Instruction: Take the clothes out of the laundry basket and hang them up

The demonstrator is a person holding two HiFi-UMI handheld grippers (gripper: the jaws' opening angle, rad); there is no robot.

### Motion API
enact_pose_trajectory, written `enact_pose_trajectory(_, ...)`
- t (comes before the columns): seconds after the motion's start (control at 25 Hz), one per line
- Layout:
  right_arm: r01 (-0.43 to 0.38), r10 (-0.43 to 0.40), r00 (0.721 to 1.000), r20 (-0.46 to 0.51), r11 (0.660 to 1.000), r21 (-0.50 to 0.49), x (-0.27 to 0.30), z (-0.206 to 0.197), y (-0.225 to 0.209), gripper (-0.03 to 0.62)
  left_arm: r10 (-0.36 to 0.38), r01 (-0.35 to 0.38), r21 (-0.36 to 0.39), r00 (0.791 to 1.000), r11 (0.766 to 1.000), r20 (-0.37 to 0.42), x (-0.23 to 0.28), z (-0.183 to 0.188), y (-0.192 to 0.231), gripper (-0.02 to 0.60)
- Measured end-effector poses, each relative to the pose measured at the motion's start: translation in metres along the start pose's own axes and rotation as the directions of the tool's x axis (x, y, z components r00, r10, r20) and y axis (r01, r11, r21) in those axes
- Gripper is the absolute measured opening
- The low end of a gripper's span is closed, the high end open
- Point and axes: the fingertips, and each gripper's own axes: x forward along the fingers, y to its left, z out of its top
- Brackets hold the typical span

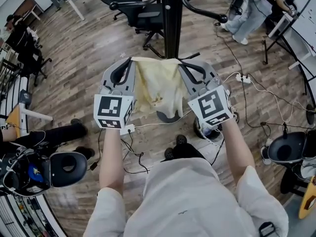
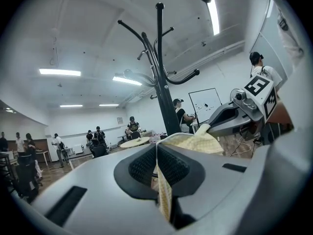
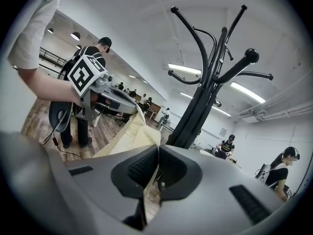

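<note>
Left tongs [image 1: 129, 63] and right tongs [image 1: 181, 64] each pinch the yellow cloth [image 1: 158, 88] by a seemingly thin edge. Raised toward the coat stand [image 1: 173, 23] ahead, it could slip free.

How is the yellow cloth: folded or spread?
Spread: the yellow cloth hangs stretched between left tool and right tool, both shut on it.

Wood plank floor [image 1: 84, 58]. Black office chair [image 1: 143, 14] top centre, white desk [image 1: 74, 4] top left. White power strip [image 1: 240, 77] on the floor at right, with black cables [image 1: 269, 97] trailing from it. Whiteboard [image 2: 204, 102] on the far wall, round table [image 2: 134, 142] near standing people [image 2: 132, 126]. Ceiling strip lights [image 2: 59, 72] lit.
</note>
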Motion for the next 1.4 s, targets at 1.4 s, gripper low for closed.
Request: enact_pose_trajectory(1.4,-0.070,0.071,0.987,-0.147,0.997,0.014,0.059,-0.107,0.026,0.015,-0.030,0.003,-0.116,0.974,0.993,-0.226,0.092,-0.126,0.004,0.026)
